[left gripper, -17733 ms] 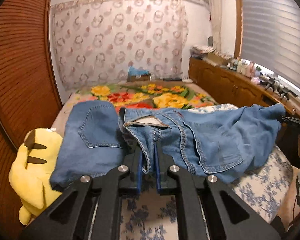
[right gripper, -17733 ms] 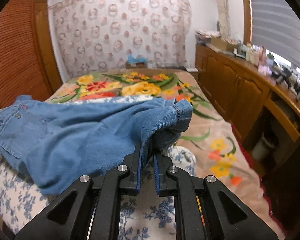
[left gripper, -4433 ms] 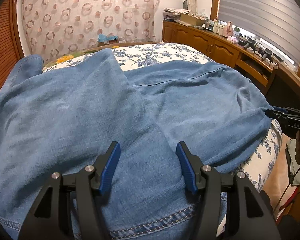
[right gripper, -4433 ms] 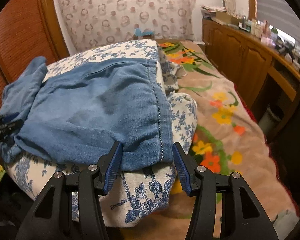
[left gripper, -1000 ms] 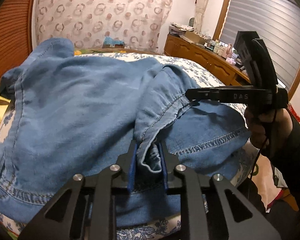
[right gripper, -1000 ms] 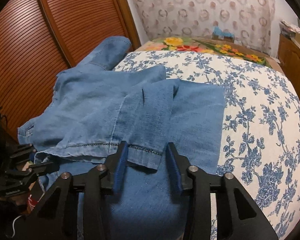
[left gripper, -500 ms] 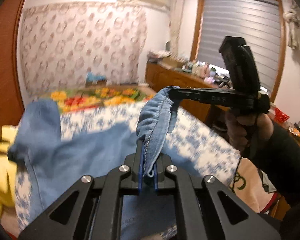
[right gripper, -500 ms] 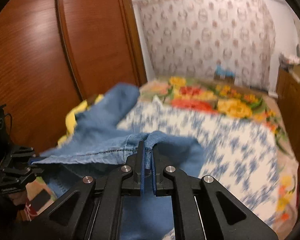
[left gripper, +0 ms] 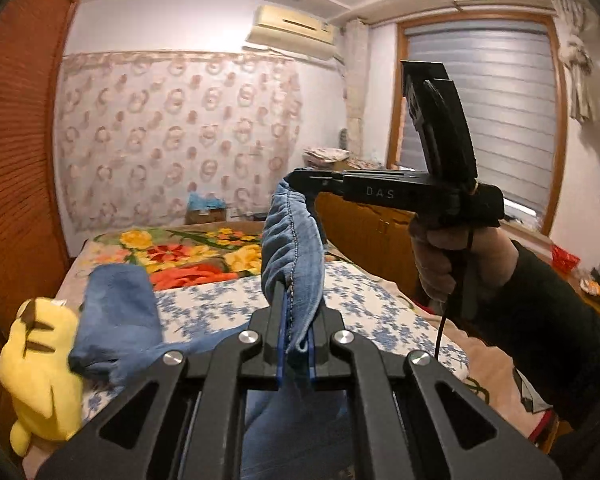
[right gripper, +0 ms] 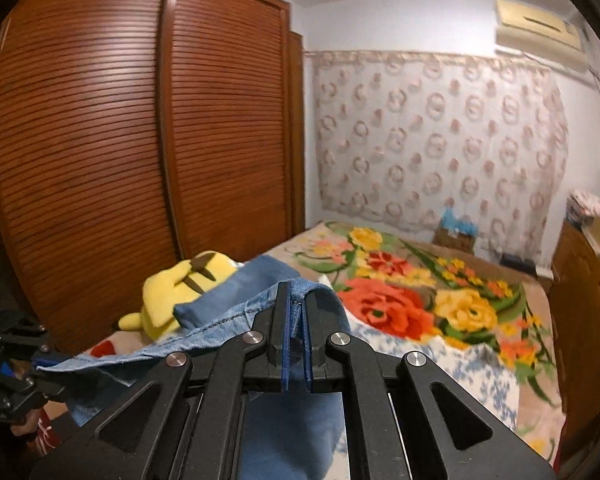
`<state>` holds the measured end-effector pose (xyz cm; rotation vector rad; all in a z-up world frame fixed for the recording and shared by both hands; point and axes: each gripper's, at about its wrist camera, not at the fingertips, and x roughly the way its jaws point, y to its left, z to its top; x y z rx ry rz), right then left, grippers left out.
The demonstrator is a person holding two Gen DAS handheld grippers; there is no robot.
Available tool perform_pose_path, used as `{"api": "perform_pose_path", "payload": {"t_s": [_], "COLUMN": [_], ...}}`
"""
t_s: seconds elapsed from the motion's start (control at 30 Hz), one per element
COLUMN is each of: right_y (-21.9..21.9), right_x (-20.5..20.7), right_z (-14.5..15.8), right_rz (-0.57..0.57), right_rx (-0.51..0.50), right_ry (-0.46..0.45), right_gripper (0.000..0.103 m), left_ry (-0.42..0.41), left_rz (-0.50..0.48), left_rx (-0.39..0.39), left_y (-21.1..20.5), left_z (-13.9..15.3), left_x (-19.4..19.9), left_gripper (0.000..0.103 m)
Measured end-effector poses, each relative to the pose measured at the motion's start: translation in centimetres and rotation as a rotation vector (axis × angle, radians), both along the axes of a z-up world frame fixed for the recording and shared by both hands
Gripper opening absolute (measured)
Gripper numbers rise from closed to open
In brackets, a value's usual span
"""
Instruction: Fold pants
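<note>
A home bedroom: ahead of the left gripper lies a bed (left gripper: pixel 380 320) under a blue-flowered quilt and a bright floral blanket (left gripper: pixel 188 248), with a yellow plush toy (left gripper: pixel 40 368) at its left. A louvered wooden wardrobe (right gripper: pixel 100 140), wall air conditioner (left gripper: pixel 292 32), patterned curtain (left gripper: pixel 172 132) and blinded window (left gripper: pixel 500 112) surround it.

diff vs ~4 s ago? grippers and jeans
Both grippers were open over the flat jeans; the left gripper and right gripper have since shut on the hem of the jeans and raised it off the floral quilt. The far end of the jeans is still down beside the yellow plush, which has not moved.
</note>
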<state>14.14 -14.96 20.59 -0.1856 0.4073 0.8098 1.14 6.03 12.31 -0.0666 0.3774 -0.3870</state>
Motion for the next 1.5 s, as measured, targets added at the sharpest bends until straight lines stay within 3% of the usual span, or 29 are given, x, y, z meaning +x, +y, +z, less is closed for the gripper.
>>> {"api": "perform_pose_path", "payload": {"t_s": [0.13, 0.27, 0.53, 0.9, 1.0, 1.03, 1.07, 1.13, 1.17, 1.4, 1.5], "right_y": [4.4, 8.0, 15.6, 21.8, 22.3, 22.3, 22.3, 21.8, 21.5, 15.7, 12.0], "right_x": [0.3, 0.6, 1.0, 2.0, 2.0, 2.0, 2.1, 2.5, 2.7, 4.1, 5.1], "right_z": [-0.7, -3.1, -10.5, -18.3, -18.9, -18.9, -18.8, -18.3, -18.0, -14.2, -13.8], "right_rz": [0.048, 0.093, 0.155, 0.152, 0.139, 0.133, 0.131, 0.118, 0.11, 0.056, 0.022], "right_rx": [-0.041, -0.089, -0.23, -0.337, -0.34, -0.334, -0.326, -0.31, -0.31, -0.23, -0.227], "right_ry": [-0.003, 0.03, 0.111, 0.21, 0.224, 0.234, 0.242, 0.25, 0.246, 0.217, 0.207], "right_gripper": [0.002, 0.002, 0.002, 0.002, 0.005, 0.011, 0.024, 0.035, 0.036, 0.044, 0.053], "left_ry": [0.04, 0.12, 0.253, 0.378, 0.387, 0.384, 0.382, 0.378, 0.377, 0.364, 0.352], "left_rz": [0.049, 0.095, 0.182, 0.236, 0.246, 0.258, 0.271, 0.282, 0.28, 0.313, 0.324], "left_rx": [-0.02, -0.036, -0.063, -0.058, -0.051, -0.048, -0.044, -0.045, -0.052, -0.039, -0.037], "left_y": [2.6, 5.2, 7.9, 9.6, 9.7, 9.8, 10.0, 10.2, 10.4, 10.5, 10.6], "left_z": [-2.0, -5.9, -12.9, -18.2, -18.6, -18.7, -18.7, -18.6, -18.6, -18.4, -18.2], "left_x": [-0.4, -0.2, 0.7, 0.8, 0.9, 0.9, 0.9, 0.9, 0.9, 0.8, 0.7], "left_gripper": [0.004, 0.004, 0.004, 0.006, 0.013, 0.021, 0.029, 0.036, 0.039, 0.043, 0.043]}}
